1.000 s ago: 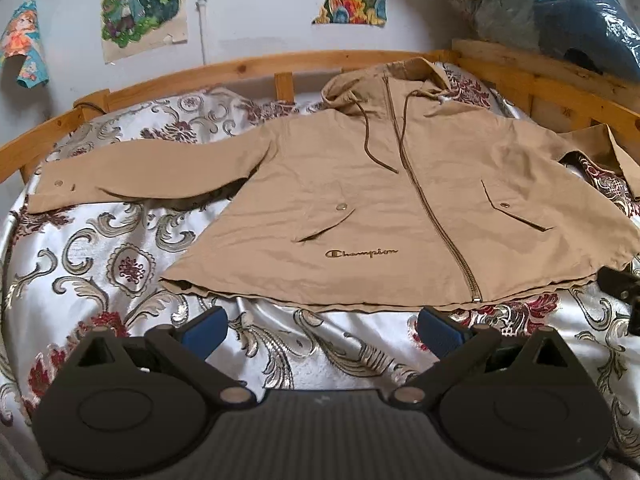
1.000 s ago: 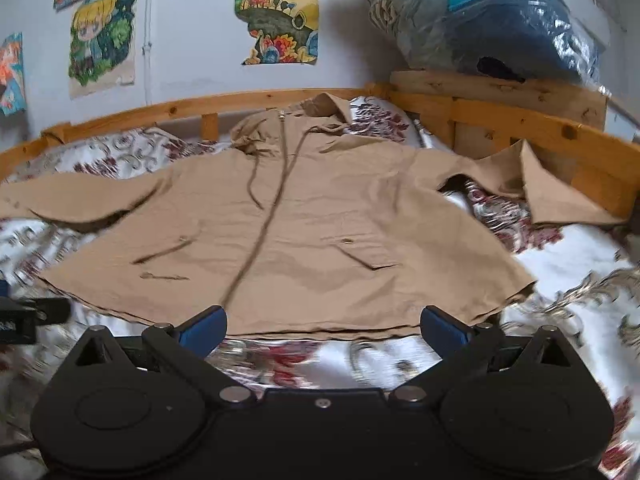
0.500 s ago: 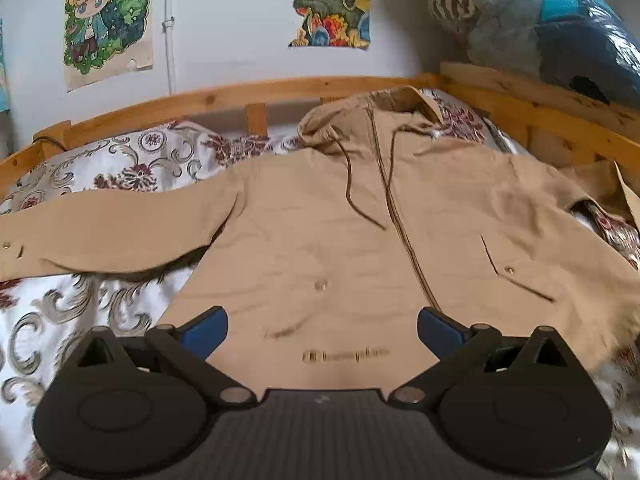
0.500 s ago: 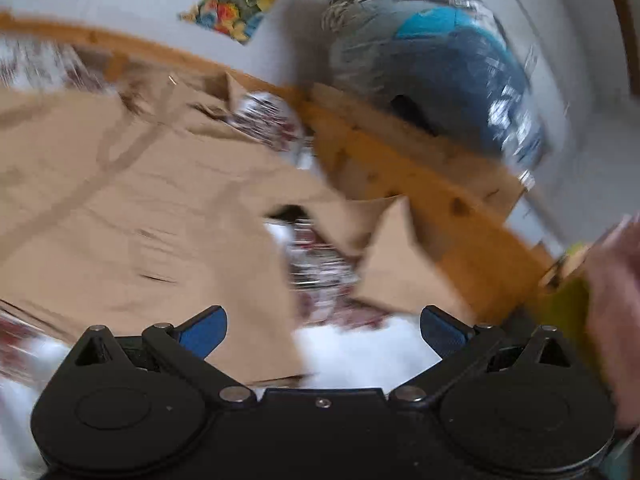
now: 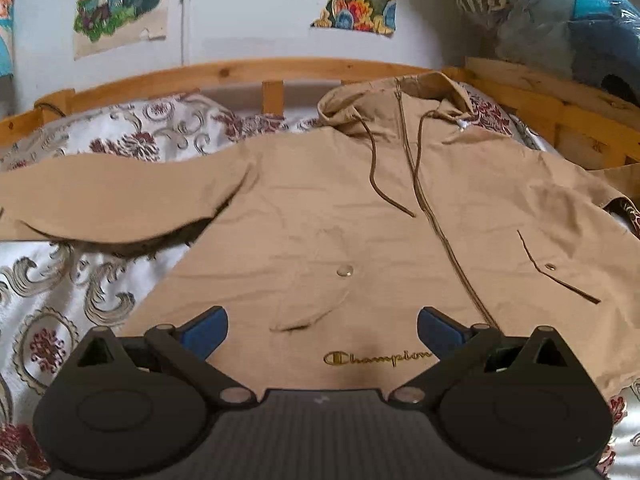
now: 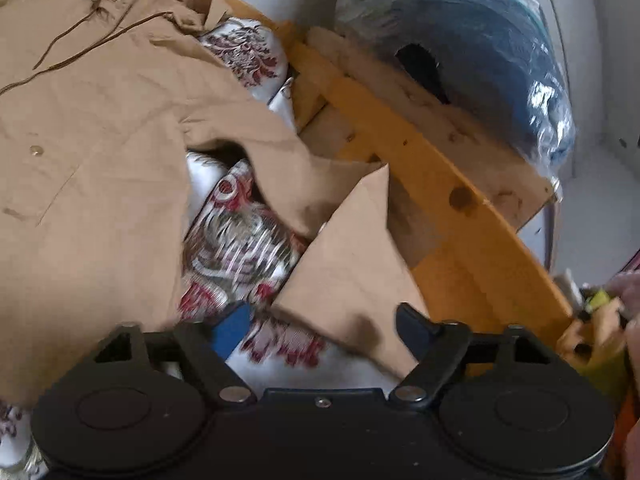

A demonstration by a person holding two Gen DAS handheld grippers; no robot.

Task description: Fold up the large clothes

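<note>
A tan hooded jacket point(image 5: 360, 216) lay spread, zipped front up, on a bed's floral-patterned bedspread point(image 5: 80, 280), framed by a wooden bed rail point(image 5: 240, 74) under cartoon posters point(image 5: 120, 4) on a white wall. The left gripper point(image 5: 322, 328) hung over the hem, fingers apart and empty. The right gripper point(image 6: 324, 326) was likewise spread, over the folded sleeve cuff point(image 6: 352, 256) beside plastic-wrapped bedding point(image 6: 460, 40).
</note>
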